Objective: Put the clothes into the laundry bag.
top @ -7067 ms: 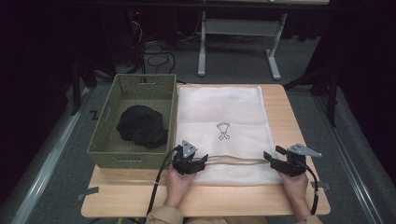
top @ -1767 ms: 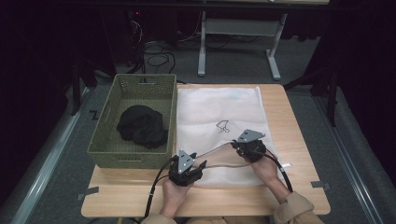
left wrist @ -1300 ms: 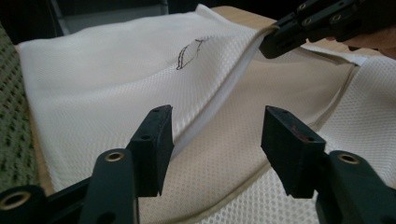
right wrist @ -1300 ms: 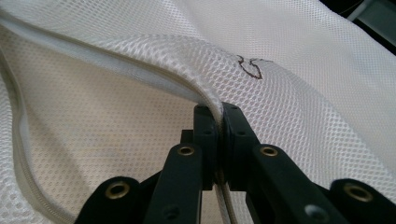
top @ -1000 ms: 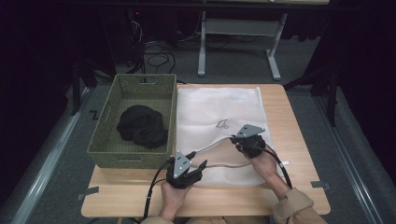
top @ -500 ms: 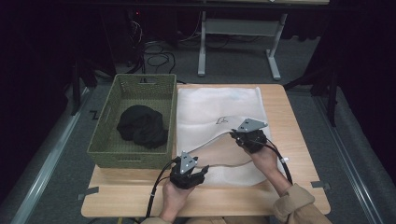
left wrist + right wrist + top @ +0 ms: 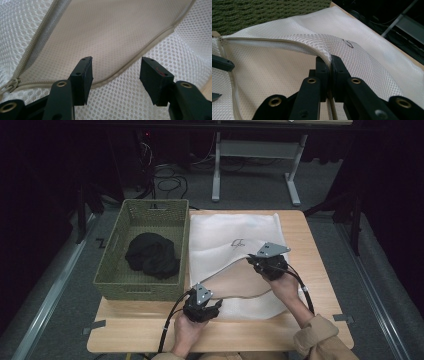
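Note:
A white mesh laundry bag lies flat on the wooden table, its zippered mouth facing the near edge. My right gripper is shut on the bag's upper lip and holds it raised, so the mouth gapes. My left gripper is at the near left of the mouth. Its jaws have just opened a little further. In the left gripper view it stands open over the lower hem, pads apart from the fabric. The zipper runs up the left.
A green woven basket stands left of the bag and holds a black garment. Its wall rises behind the bag in the right gripper view. Cables trail from both grippers toward the near table edge.
My right gripper has come in from the bag's near right corner and risen, lifting the upper lip and widening the mouth. The left gripper has stayed near the front left corner.

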Motion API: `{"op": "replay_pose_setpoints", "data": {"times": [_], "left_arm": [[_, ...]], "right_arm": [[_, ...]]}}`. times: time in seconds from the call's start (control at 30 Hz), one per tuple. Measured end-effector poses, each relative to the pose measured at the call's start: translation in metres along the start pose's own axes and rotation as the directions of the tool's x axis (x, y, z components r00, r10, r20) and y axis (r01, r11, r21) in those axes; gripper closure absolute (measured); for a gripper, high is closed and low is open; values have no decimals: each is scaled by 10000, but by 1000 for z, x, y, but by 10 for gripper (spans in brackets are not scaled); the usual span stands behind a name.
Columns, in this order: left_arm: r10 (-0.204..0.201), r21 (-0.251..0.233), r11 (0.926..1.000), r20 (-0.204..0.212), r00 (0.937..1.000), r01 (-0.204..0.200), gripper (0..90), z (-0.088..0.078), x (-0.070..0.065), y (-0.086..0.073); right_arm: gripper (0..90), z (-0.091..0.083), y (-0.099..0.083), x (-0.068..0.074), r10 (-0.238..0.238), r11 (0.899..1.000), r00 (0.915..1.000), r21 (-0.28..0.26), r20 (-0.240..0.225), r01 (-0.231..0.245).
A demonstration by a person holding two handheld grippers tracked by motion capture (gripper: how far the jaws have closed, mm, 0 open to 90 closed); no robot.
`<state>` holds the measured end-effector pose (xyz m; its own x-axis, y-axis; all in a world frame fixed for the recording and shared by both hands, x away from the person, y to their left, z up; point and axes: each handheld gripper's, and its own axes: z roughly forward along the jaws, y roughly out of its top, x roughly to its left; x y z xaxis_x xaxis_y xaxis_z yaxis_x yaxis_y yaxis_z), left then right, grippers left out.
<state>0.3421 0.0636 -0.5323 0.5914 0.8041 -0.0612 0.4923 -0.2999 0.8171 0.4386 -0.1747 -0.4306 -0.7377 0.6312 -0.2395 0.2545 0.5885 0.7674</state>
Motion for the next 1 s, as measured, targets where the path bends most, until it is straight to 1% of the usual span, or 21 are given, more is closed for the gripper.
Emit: {"op": "replay_pose_setpoints", "data": {"times": [0.1,0.13,0.27,0.37,0.43,0.47,0.53,0.57,0.63,0.77,0.8,0.93,1.0], "left_arm": [[48,38,10000,-10,10000,-48,436,-2,2,2],[44,69,10000,-21,10000,-44,435,-2,2,2],[-54,127,9999,-24,10000,54,431,-1,5,3],[-110,49,9999,21,9999,110,428,-2,5,4],[-55,19,10000,0,10000,55,424,-3,5,6],[100,41,9999,-111,9999,-99,422,-4,4,7],[218,48,9998,-140,9997,-217,413,-5,3,10],[222,20,9998,-97,9997,-222,408,-7,3,11],[124,-147,9998,15,9999,-124,404,-10,3,13],[43,-327,9995,194,9998,-37,394,-16,3,17],[21,-377,9993,209,9998,-13,392,-17,3,18],[128,-262,9996,141,9998,-124,382,-21,5,22],[78,-429,9991,135,9999,-72,390,-25,7,23]], "right_arm": [[869,-1,3,-1,44,9999,10000,-130,-6,-44],[869,-2,3,-1,105,9999,9999,-68,-9,-105],[869,-5,7,-2,80,9998,10000,-201,-27,-81],[869,-6,12,-3,22,9996,10000,-276,26,-21],[869,-7,15,-3,-113,9995,9999,-278,31,114],[869,-6,15,-3,-56,9997,10000,-248,52,57],[869,-4,15,-5,-44,9997,10000,-244,58,45],[869,-4,15,-5,41,9998,10000,-188,72,-39],[869,-4,15,-6,37,9998,9999,-211,94,-35],[869,-4,15,-6,50,9998,10000,-196,72,-49],[868,-4,15,-6,49,9998,10000,-214,58,-48],[868,-4,14,-6,17,9998,10000,-215,68,-15],[869,-3,14,-7,-9,9998,10000,-219,74,10]]}}
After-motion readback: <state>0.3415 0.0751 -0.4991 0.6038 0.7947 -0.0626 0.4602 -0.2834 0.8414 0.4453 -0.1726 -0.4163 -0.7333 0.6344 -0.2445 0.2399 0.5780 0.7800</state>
